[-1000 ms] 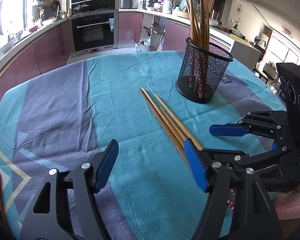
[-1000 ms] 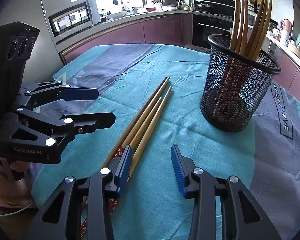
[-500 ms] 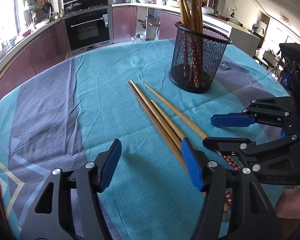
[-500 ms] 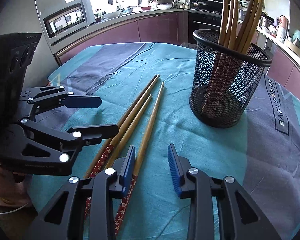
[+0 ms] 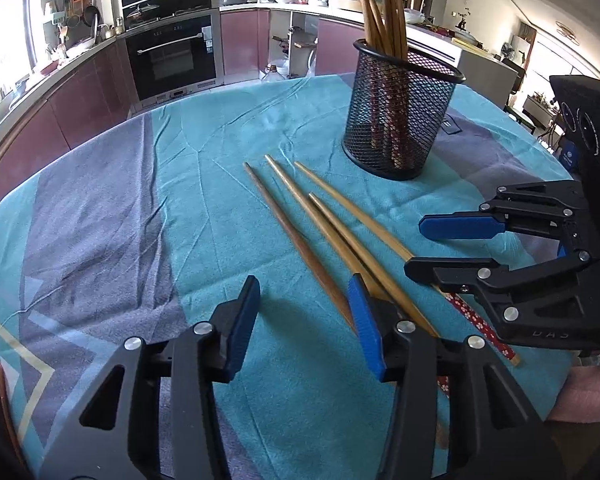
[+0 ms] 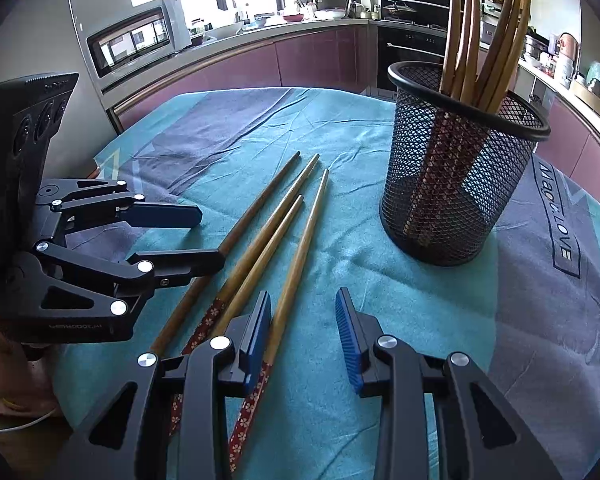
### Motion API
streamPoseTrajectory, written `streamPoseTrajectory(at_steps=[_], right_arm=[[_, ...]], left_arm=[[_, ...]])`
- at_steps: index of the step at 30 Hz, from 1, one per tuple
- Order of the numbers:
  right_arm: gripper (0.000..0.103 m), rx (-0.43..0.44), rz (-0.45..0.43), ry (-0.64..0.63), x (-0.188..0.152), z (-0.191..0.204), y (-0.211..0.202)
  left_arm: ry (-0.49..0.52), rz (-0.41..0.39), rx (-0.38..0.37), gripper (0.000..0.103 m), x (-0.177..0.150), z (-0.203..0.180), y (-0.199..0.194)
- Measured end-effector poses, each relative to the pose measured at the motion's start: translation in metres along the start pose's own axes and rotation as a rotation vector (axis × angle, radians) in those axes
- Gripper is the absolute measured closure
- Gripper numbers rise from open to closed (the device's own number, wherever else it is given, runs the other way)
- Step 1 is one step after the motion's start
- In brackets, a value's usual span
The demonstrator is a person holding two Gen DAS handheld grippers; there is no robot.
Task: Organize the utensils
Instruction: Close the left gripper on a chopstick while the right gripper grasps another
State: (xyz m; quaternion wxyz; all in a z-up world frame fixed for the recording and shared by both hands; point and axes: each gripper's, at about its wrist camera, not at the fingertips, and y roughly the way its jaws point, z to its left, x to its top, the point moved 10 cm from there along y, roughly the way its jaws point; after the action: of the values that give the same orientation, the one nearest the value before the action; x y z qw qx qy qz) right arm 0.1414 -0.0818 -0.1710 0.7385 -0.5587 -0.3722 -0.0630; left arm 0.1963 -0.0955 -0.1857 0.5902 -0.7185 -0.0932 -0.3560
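Note:
Several wooden chopsticks (image 5: pixel 332 220) (image 6: pixel 284 232) with red patterned handles lie fanned out on the teal tablecloth (image 5: pixel 220 128). A black mesh holder (image 5: pixel 400 120) (image 6: pixel 456 184) behind them stands upright with more chopsticks in it. My left gripper (image 5: pixel 302 324) (image 6: pixel 204 240) hovers low over the handle ends, its jaws closing; the darkest chopstick (image 5: pixel 300 240) runs between them beside the right pad, with no pad pressing on it. My right gripper (image 6: pixel 302 336) (image 5: pixel 440 248) is open over bare cloth, and the rightmost chopstick (image 6: pixel 304 248) passes under its left finger.
The round table's edge (image 6: pixel 112 152) curves close on the left. Kitchen counters, an oven (image 5: pixel 172 56) and a microwave (image 6: pixel 136 40) ring the room beyond. A person's sleeve (image 5: pixel 580 388) shows beside the right gripper.
The left jaws have narrowed. The chopsticks, bundled together before, now lie spread apart, one shifted toward the holder. Both views sit slightly closer to the handle ends.

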Motion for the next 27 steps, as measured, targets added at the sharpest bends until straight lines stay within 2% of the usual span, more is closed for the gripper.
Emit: streamPoseTrajectory(at_steps=[6, 12, 15, 17, 23, 25, 27], right_arm=[[0.074, -0.013, -0.007, -0.013, 0.011, 0.001, 0.010], [0.081, -0.024, -0.011, -0.012, 0.017, -0.001, 0.016], [0.081, -0.025, -0.011, -0.014, 0.020, -0.001, 0.019], [0.081, -0.025, -0.010, -0.012, 0.023, -0.002, 0.021], [0.084, -0.024, -0.016, 0.003, 0.029, -0.002, 0.025], [0.089, -0.021, -0.018, 0.015, 0.029, -0.004, 0.025], [0.093, -0.015, -0.020, 0.029, 0.029, -0.006, 0.024]], left_arm=[[-0.034, 0.000, 0.021, 0.059, 0.010, 0.011, 0.009], [-0.044, 0.006, 0.012, 0.074, 0.019, 0.017, 0.017], [-0.057, 0.010, 0.014, 0.073, 0.023, 0.018, 0.021], [-0.072, 0.009, 0.011, 0.069, 0.025, 0.018, 0.023], [-0.082, 0.000, 0.033, 0.070, 0.027, 0.018, 0.027], [-0.091, -0.002, 0.040, 0.077, 0.027, 0.019, 0.027], [-0.114, -0.003, 0.032, 0.078, 0.026, 0.020, 0.026]])
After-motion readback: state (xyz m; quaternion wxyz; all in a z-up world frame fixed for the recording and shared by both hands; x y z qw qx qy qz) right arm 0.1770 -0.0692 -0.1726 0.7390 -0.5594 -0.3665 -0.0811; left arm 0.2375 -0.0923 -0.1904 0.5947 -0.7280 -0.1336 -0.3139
